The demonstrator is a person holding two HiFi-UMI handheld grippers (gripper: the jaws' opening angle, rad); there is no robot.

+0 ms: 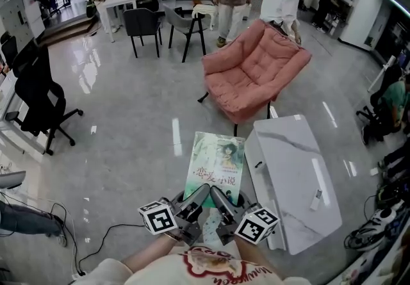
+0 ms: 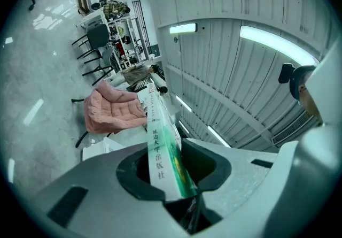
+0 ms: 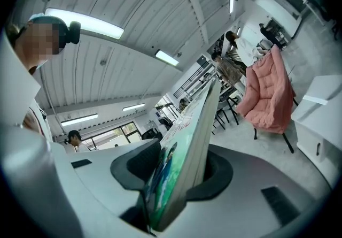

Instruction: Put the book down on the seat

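Left tool, right tool astride book

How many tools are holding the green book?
2. The left tool clamps the near edge of the book; the right tool clamps the same edge right beside it.

Head camera and two gripper cameras
Head view looks steeply down; both gripper views sit close behind the book, facing the pink chair all share.
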